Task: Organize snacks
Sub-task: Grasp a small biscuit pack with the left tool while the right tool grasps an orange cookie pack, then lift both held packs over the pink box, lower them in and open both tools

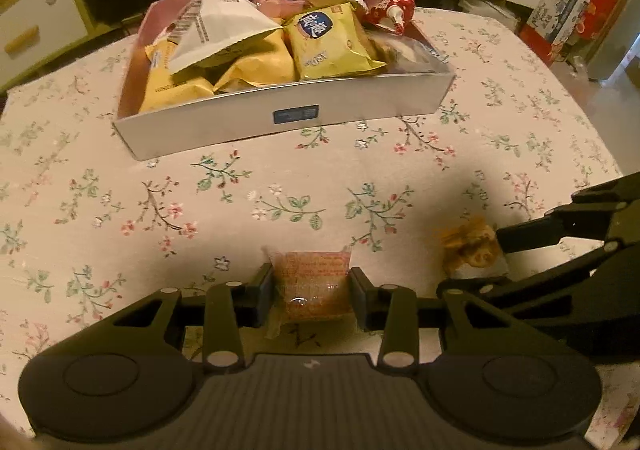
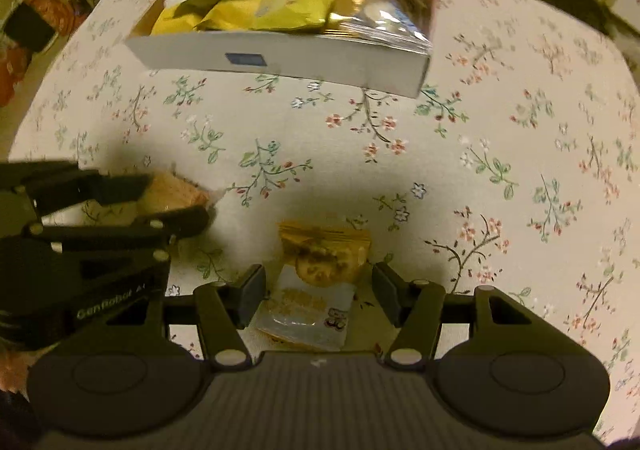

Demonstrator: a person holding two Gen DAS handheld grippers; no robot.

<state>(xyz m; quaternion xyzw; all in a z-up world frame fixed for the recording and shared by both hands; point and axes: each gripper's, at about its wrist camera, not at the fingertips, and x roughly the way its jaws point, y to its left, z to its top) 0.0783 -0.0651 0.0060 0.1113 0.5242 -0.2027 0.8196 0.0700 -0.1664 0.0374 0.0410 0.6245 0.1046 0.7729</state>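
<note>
Snacks mostly sit already in the white cardboard box [image 1: 280, 118] at the far side of the tabletop [image 1: 120, 210]: several yellow packets [image 1: 332, 42], a white pouch [image 1: 216, 26] lying across them, and a red wrapper [image 1: 394, 12] hanging over the far right rim. Two small packs lie loose at the near edge, one at each of your tools.

Your left gripper [image 1: 311, 294] has its jaws on either side of a clear-wrapped orange pack [image 1: 310, 286], both pads touching or almost touching its edges; it looks like a grip just being taken, though you cannot tell from here whether the pack is truly pinched. The pack seems to lie flat on the flowered cloth.

Your right gripper [image 2: 318, 292] straddles the cookie pack [image 2: 316, 278], golden at its far end and white at its near end, with jaws open and a visible gap on both sides. That pack lies tilted slightly to the left.

So the step in hand is picking up the last two loose items. Next, the right jaws probably need to close across the middle of the cookie pack. Then both packs would travel to the far side and go down into the box, where the fullest part is the left and centre; the right end seems to offer more room.
</note>
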